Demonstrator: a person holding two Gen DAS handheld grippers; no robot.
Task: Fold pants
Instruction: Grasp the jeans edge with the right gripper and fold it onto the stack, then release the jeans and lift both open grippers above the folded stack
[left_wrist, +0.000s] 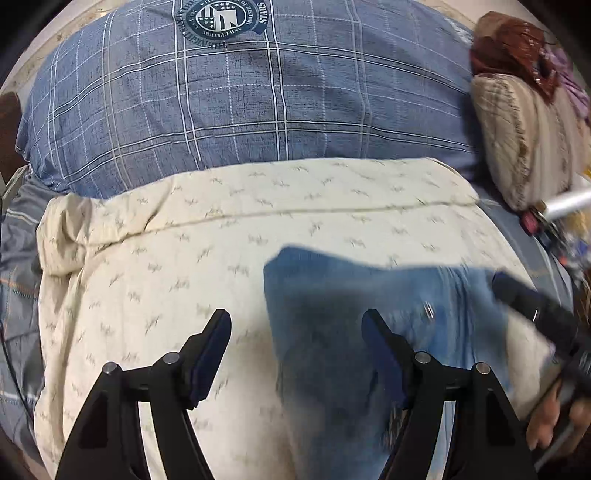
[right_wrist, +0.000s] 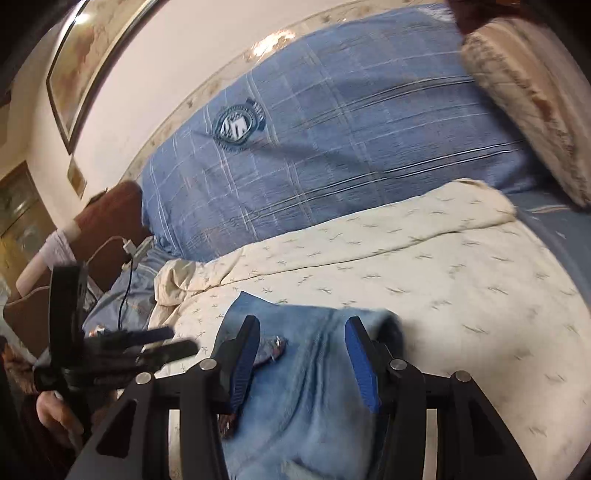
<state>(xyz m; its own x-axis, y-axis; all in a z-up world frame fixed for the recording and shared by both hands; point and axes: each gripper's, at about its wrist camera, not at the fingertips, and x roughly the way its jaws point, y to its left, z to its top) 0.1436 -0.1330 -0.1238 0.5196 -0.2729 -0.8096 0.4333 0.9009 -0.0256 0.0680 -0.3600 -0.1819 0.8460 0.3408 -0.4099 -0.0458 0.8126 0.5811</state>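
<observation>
Blue denim pants (left_wrist: 369, 314) lie on a cream patterned blanket (left_wrist: 184, 258) on the bed; they also show in the right wrist view (right_wrist: 314, 369). My left gripper (left_wrist: 297, 325) is open and empty, its right finger over the pants' left edge. My right gripper (right_wrist: 301, 332) is open, its jaws straddling the denim just above it. The right gripper also shows blurred at the right of the left wrist view (left_wrist: 532, 302). The left gripper shows at the left of the right wrist view (right_wrist: 166, 341).
A large blue plaid pillow (left_wrist: 240, 110) lies behind the blanket. A beige cushion (left_wrist: 524, 147) with a dark red cloth (left_wrist: 509, 48) sits at the right. A brown headboard (right_wrist: 110, 214), a charger cable (right_wrist: 125, 266) and a framed picture (right_wrist: 85, 62) are at the left.
</observation>
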